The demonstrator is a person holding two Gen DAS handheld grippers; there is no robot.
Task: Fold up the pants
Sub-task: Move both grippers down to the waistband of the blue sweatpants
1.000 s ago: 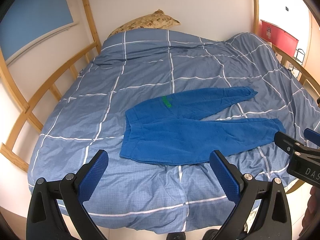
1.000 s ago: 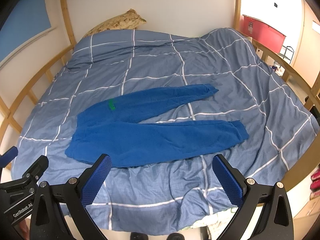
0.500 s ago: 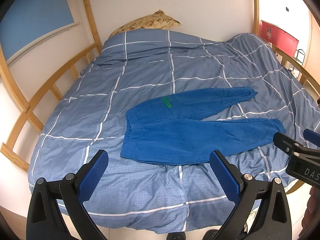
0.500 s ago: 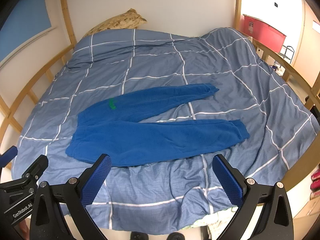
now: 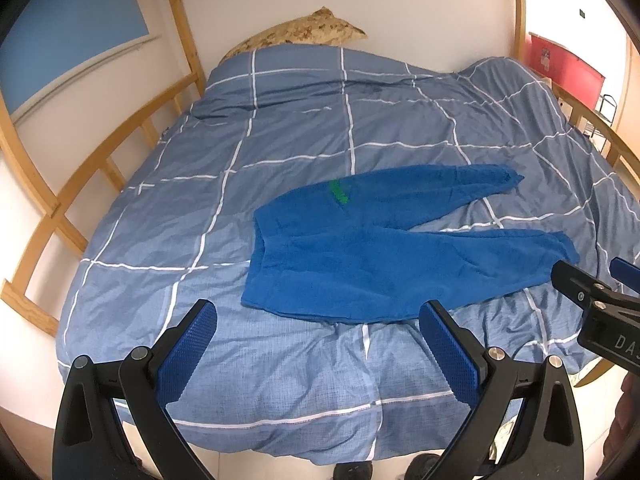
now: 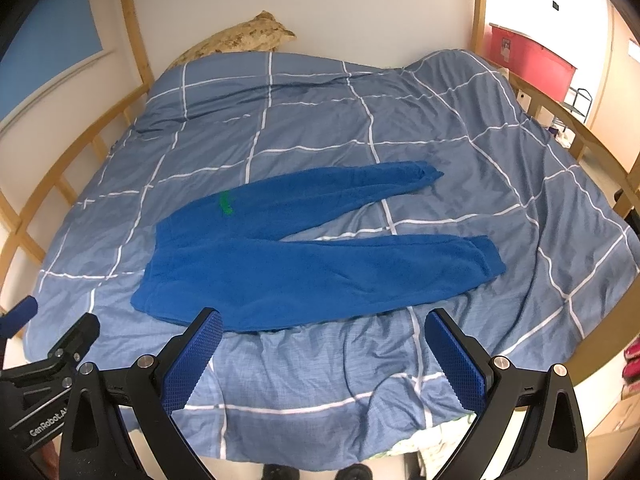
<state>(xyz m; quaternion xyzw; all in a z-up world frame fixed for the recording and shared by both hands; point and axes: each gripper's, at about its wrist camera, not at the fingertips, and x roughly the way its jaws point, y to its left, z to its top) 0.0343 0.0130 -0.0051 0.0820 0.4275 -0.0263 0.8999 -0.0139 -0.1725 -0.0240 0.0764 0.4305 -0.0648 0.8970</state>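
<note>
Nothing visibly moved, pants [image 5: 384, 252] lying crosswise, waistband left, legs right, both hand-held grippers [image 5: 316, 352] [image 6: 322, 354] wide open, empty.

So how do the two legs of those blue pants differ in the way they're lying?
The far leg angles away toward the pillow end, while the near leg runs along the bed's front edge. The far leg looks slimmer and ends in a pinched, pointed cuff; the near leg looks broader with a wide cuff. A green mark sits at the top of the far leg only. Both lie flat, same blue, untouched by either gripper.
</note>
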